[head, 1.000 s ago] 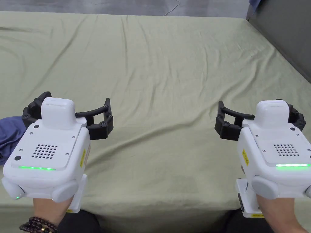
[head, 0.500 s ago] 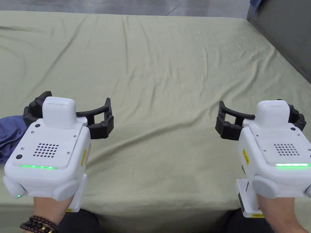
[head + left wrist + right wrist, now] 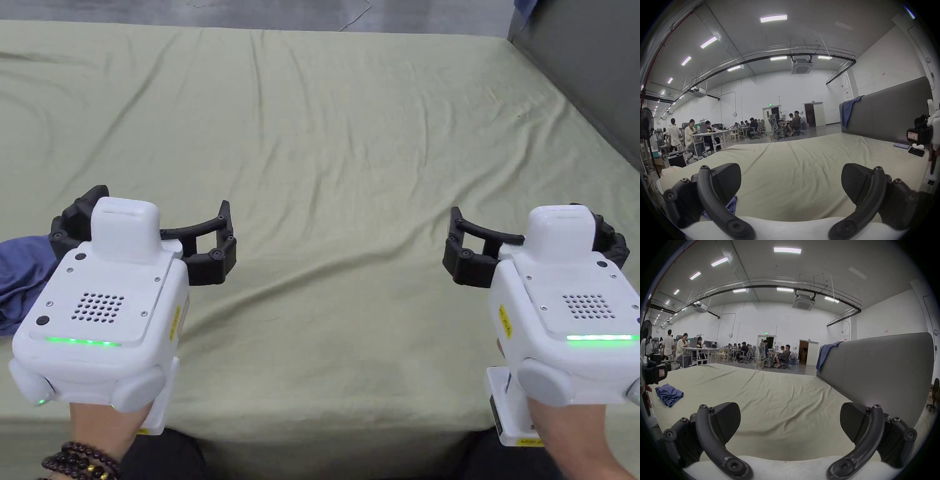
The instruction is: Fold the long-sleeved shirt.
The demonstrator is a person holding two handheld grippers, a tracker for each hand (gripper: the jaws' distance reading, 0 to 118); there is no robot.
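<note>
Just two tongs, left [image 3: 142,234] and right [image 3: 534,240], gaping; one crumpled shirt [image 3: 669,394].

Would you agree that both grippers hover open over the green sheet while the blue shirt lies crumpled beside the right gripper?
Not quite: the blue shirt lies crumpled beside the left gripper, at the left edge of the head view, not the right gripper. The rest holds: both grippers hover open over the green sheet.

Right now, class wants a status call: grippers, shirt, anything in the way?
Left gripper open, empty. Right gripper open, empty. Blue shirt crumpled on the bed, beside the left gripper, untouched. Nothing between them.
</note>
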